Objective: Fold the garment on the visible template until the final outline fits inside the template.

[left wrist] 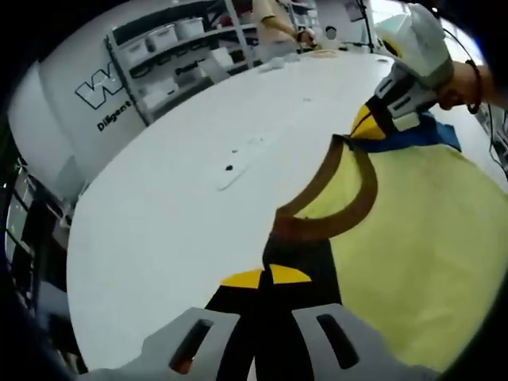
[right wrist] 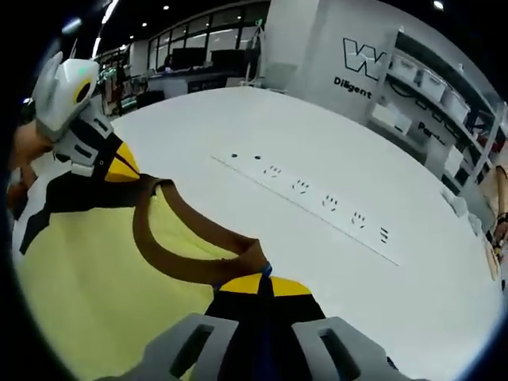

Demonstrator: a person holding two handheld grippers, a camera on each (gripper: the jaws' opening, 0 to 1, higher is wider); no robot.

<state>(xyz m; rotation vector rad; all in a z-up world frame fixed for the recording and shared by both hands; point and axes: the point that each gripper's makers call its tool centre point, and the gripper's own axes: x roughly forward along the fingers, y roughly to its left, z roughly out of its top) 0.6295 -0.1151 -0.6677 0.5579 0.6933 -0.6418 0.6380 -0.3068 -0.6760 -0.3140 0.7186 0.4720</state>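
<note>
The garment (left wrist: 421, 238) is a yellow shirt with a brown collar band (left wrist: 349, 210) and dark shoulder panels, lying on the white table (left wrist: 175, 222) and reaching toward its near edge in both views. The left gripper (left wrist: 266, 278) has its jaws closed together on the dark shoulder fabric just beside the collar, and the right gripper (right wrist: 262, 286) is likewise pinched on the other shoulder, where a sliver of blue lining shows. In the left gripper view the right gripper sits at the far end of the collar arc. The cloth looks thin, light and limp (it sags between the two holds), so I judge it will drape and slide easily on the smooth table. The shoulder seams by the collar seem the firmest places to hold. I cannot make out the template.
</note>
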